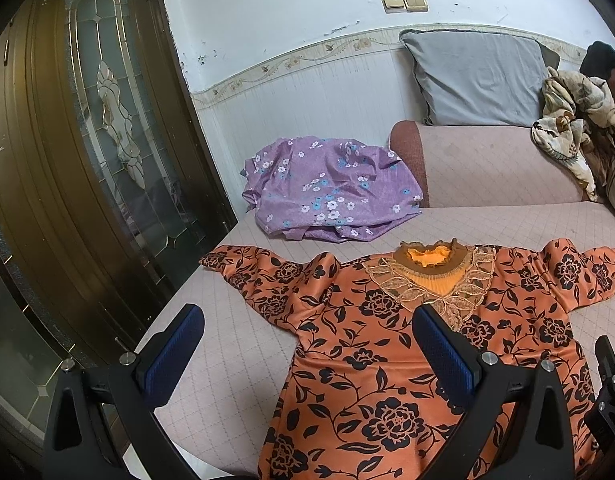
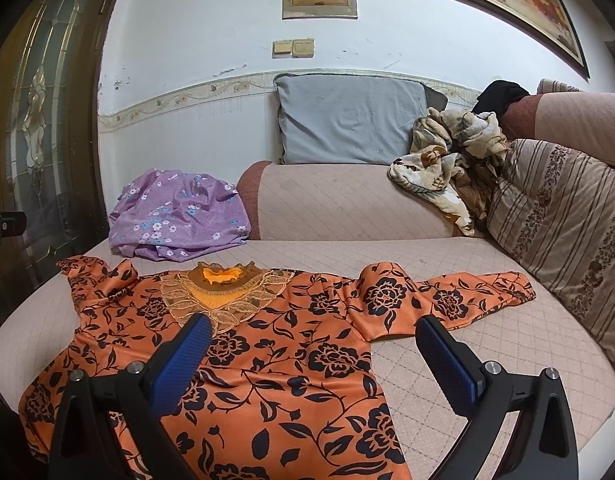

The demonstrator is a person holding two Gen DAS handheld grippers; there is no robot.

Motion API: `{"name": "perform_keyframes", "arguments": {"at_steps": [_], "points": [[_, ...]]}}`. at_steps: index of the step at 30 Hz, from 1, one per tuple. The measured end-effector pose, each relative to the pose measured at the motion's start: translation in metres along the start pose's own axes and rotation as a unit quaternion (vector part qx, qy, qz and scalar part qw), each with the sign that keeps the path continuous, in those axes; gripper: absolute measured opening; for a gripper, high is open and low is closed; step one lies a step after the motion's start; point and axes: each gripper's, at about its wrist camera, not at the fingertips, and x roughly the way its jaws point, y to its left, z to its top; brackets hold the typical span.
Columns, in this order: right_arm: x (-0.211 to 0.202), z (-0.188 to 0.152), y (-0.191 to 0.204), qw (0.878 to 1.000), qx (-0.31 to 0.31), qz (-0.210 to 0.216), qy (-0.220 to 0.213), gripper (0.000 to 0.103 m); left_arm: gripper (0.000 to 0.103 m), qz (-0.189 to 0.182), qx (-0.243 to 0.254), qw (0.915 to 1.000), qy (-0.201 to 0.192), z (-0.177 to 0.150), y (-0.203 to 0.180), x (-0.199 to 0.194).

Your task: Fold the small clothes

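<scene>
1. Your left gripper (image 1: 307, 344) hangs above the left flank of the orange floral top (image 1: 371, 360), jaws spread wide and holding nothing. Your right gripper (image 2: 313, 354) hangs over the top's right side, equally wide and empty.
2. The top lies face up and spread flat on the quilted sofa seat (image 2: 507, 360), neckline away from you, both sleeves stretched outward. The left sleeve (image 1: 251, 272) reaches close to the seat's edge near the door (image 1: 87, 140).
3. Risk: the cloth looks satiny and slick, so a shallow pinch may slip out halfway through a fold. Bite well into the fabric before you lift.
4. Risk: pinching only the upper layer would separate front from back and leave the fold baggy. Press down to the seat so both layers come up together.
5. Risk: the lace collar (image 2: 223, 296) has an openwork edge and sits just ahead of your right gripper's inner finger; it could catch there.
6. Risk: the right sleeve (image 2: 459, 296) is already rumpled near the shoulder, and folding over that would lock the creases in.
7. Risk: the purple flowered cloth (image 1: 327, 192) lies crumpled just beyond the collar; a wide sweep could drag it along.
8. Textures: the gripper pads (image 2: 179, 364) are blue and ribbed. The seat cover is matte with a diamond pattern. The grey pillow (image 2: 351, 120) looks soft, and the striped cushion (image 2: 567, 240) looks plump.
</scene>
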Motion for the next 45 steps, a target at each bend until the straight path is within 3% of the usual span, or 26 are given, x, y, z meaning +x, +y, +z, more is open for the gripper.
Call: {"name": "perform_keyframes", "arguments": {"at_steps": [26, 38, 40, 43, 45], "points": [[0.008, 0.004, -0.024, 0.998, 0.042, -0.040, 0.007, 0.103, 0.103, -0.028, 0.012, 0.9995, 0.012, -0.003, -0.023, 0.017], [0.026, 0.012, -0.044, 0.996, 0.070, -0.053, 0.024, 0.103, 0.103, -0.048, 0.021, 0.9985, 0.015, 0.000, -0.035, 0.048], [0.039, 0.017, -0.061, 0.993, 0.093, -0.052, 0.042, 0.103, 0.103, -0.069, 0.022, 0.9969, 0.031, 0.000, -0.040, 0.065], [0.071, 0.019, -0.102, 0.985, 0.144, -0.045, 0.081, 0.103, 0.103, -0.099, 0.024, 0.9909, 0.088, -0.009, -0.052, 0.116], [0.102, 0.016, -0.150, 0.967, 0.221, -0.030, 0.126, 0.103, 0.103, -0.110, 0.020, 0.9863, 0.122, -0.019, -0.061, 0.151]]}}
